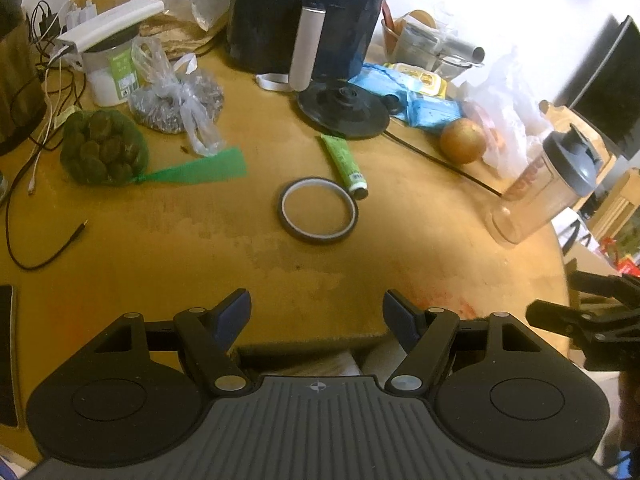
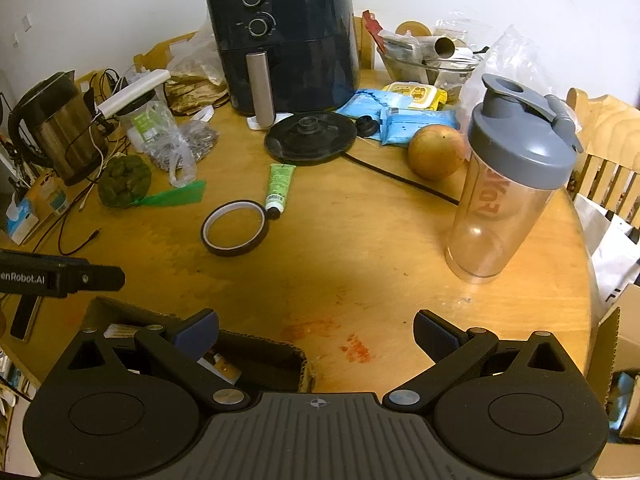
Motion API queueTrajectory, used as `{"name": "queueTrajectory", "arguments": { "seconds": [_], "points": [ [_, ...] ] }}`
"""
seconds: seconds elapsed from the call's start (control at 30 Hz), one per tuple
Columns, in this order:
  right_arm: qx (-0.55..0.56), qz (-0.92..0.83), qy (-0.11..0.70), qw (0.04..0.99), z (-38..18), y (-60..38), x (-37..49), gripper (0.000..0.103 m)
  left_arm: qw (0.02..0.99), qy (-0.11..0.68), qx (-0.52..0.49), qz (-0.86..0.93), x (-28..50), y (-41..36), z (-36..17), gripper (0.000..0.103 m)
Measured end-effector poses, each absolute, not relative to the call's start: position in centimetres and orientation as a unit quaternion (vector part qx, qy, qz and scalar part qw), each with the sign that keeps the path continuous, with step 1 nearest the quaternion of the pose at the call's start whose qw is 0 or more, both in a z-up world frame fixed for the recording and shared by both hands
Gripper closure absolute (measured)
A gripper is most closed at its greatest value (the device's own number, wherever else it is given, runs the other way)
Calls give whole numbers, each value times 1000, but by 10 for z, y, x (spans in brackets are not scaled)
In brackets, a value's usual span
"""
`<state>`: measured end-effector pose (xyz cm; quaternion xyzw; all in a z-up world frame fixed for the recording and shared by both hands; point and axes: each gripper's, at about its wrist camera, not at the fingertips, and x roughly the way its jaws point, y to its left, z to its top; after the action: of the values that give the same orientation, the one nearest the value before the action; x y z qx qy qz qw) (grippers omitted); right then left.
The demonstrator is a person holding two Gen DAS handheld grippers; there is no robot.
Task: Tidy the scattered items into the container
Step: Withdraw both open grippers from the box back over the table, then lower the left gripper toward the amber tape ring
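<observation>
A dark roll of tape (image 1: 318, 211) lies flat mid-table, also in the right wrist view (image 2: 235, 227). A green tube (image 1: 345, 165) lies just beyond it, touching it in the right wrist view (image 2: 279, 187). A cardboard box (image 2: 256, 354) sits at the table's near edge, with items inside; only its rim (image 1: 312, 349) shows in the left wrist view. My left gripper (image 1: 317, 316) is open and empty above the box's edge. My right gripper (image 2: 316, 332) is open and empty, right of the box. The left gripper also shows in the right wrist view (image 2: 96, 278).
A clear shaker bottle (image 2: 508, 184) stands at the right; an orange fruit (image 2: 437, 151), blue packets (image 2: 416, 120) and kettle base (image 2: 310, 138) lie behind. A dark air fryer (image 2: 286, 48) stands at the back. A green net bag (image 1: 102, 148), kettle (image 2: 56, 128) and cables (image 1: 44, 240) are left.
</observation>
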<state>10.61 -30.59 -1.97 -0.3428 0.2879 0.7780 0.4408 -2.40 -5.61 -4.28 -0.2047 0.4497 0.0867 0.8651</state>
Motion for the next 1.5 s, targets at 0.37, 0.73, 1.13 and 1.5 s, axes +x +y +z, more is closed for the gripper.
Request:
{"name": "queueTrajectory", "arguments": {
  "seconds": [0.37,0.73,1.13,1.5],
  "points": [
    [-343,769,295,451,-23,-295,118,0,867,455,-182,88,3,-47,-49,31],
    [-342,761,299,464,-25,-285,130,0,868,461,-161,87,33,-38,-57,33],
    [-339,747,307,481,-26,-277,145,0,858,483,-150,89,71,-28,-78,46],
    [-337,740,313,492,-28,-267,150,0,844,509,-139,93,101,-21,-104,60]
  ]
}}
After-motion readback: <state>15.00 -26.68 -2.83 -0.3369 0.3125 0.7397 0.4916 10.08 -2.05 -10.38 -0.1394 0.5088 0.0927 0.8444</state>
